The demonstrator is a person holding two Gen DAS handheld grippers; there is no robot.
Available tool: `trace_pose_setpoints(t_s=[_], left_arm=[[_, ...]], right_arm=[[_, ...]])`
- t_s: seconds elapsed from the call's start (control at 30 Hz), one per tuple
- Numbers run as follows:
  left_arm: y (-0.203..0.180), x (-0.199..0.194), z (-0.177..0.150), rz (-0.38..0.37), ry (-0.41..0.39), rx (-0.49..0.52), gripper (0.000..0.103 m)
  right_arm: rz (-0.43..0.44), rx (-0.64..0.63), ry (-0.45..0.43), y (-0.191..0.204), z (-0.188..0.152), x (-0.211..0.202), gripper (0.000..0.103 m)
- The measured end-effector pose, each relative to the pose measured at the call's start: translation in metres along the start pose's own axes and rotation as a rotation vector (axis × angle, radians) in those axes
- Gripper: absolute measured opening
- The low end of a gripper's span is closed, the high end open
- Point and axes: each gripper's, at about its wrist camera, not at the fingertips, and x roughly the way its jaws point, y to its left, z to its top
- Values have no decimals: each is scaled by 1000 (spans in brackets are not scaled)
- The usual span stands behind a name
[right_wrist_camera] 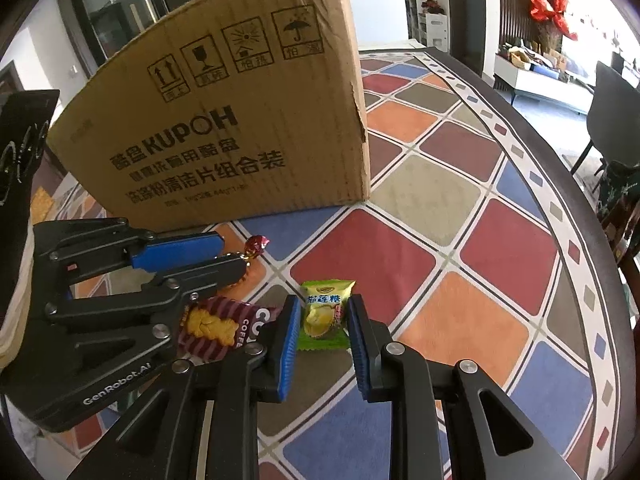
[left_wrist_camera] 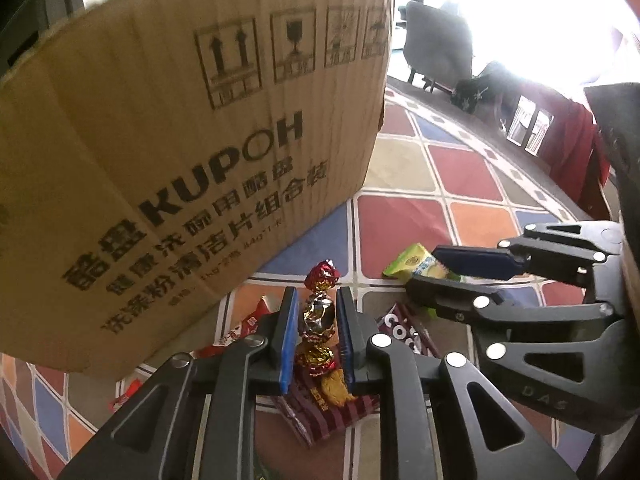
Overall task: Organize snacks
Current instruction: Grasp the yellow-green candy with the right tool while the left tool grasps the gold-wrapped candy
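Cardboard box (right_wrist_camera: 224, 120) stands upright at the far left of the patterned tablecloth (right_wrist_camera: 460, 240), its printed side facing both grippers; its top opening is not in view, so whether it holds any snacks cannot be told.

Left gripper (left_wrist_camera: 318, 320): blue pads clamped on a foil-wrapped candy (left_wrist_camera: 318, 316) — red-and-gold twist ends stick out above and below the pads. The hold sits on crinkled foil at the candy's middle. Risk: foil slides or the twist tears on lifting, and the candy drops back onto the packets beneath.

Beneath and beside it lie a striped biscuit packet (right_wrist_camera: 212, 326), a red-and-white wrapper (left_wrist_camera: 248, 324) against the foot of the box, and a dark coffee sachet (left_wrist_camera: 400, 330). Risk: the loose packets are dragged or snagged when the left gripper rises, as they lie touching under its fingers.

Right gripper (right_wrist_camera: 323, 322): pads closed on a green durian candy (right_wrist_camera: 324, 312), gripped at its sides, the packet resting on or just above the cloth — which, I cannot tell. Risk: the flat packet buckles and slips out.

The two grippers work just beside each other; a careless swing toward the box could knock them together.
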Motion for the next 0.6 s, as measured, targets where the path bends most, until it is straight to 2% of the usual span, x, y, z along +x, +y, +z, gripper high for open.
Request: trace_pose_setpoints(t_s=[0.2,0.6], left_arm=[[-1,8,0,9,13,-14,19],[5,-34,-10,4,-82,-119,19]], right_arm=[[-13,-16,-4,-1,1,4,25],[13,0,-54,-1,4,-18,24]])
